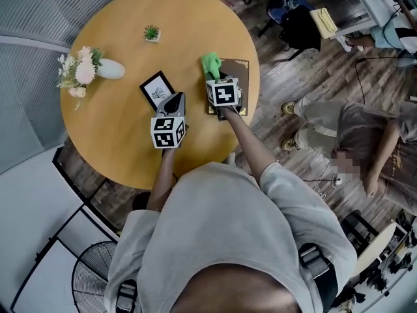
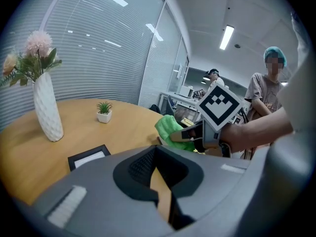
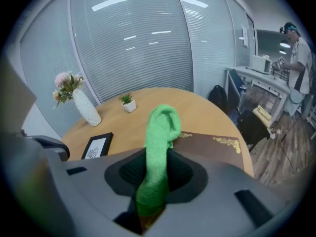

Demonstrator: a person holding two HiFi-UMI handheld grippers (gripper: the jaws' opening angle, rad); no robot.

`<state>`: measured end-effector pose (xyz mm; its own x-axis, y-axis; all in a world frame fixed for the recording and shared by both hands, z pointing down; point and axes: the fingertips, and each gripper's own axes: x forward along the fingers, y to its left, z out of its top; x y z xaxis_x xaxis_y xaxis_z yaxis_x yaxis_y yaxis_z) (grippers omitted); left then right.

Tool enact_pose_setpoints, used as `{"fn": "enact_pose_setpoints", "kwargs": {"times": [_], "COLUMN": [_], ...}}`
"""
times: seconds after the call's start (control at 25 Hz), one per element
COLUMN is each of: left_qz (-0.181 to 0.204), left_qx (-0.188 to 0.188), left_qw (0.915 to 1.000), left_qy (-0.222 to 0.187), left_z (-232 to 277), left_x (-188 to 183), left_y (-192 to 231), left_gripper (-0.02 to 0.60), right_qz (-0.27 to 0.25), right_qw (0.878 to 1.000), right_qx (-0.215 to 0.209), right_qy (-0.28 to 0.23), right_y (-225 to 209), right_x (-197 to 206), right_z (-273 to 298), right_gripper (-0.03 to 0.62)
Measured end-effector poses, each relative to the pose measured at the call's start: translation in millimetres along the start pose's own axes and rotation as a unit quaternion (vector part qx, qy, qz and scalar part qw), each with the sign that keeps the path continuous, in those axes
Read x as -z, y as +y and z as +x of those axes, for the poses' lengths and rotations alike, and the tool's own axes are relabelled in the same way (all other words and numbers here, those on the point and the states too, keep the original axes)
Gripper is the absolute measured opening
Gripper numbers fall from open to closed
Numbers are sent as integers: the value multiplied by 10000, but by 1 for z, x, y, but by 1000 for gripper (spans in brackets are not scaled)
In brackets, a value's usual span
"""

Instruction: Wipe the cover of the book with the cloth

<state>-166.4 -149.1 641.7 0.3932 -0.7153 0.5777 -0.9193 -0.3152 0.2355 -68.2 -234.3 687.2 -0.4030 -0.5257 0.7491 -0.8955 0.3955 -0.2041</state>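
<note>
A dark brown book with gold corner ornaments lies at the right edge of the round wooden table. My right gripper is shut on a green cloth, which sticks up over the book's left side. In the right gripper view the cloth rises from between the jaws, with the book just beyond it. My left gripper hovers over the table left of the book, shut and holding nothing. The left gripper view shows the cloth and the right gripper ahead.
A black photo frame lies just ahead of the left gripper. A white vase of flowers and a small potted plant stand farther back. A person sits right of the table. A fan stands at lower left.
</note>
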Motion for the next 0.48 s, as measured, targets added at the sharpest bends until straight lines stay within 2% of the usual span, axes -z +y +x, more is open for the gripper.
{"fn": "enact_pose_setpoints", "kwargs": {"times": [0.48], "left_qz": [63], "left_qx": [21], "left_qw": [10000], "left_qy": [2], "left_z": [-1], "left_x": [-2], "left_y": [-4], "left_gripper": [8], "right_qz": [129], "right_qw": [9999], "right_qx": [46], "right_qy": [22], "right_y": [-6], "right_x": [2], "right_z": [0], "right_gripper": [100]}}
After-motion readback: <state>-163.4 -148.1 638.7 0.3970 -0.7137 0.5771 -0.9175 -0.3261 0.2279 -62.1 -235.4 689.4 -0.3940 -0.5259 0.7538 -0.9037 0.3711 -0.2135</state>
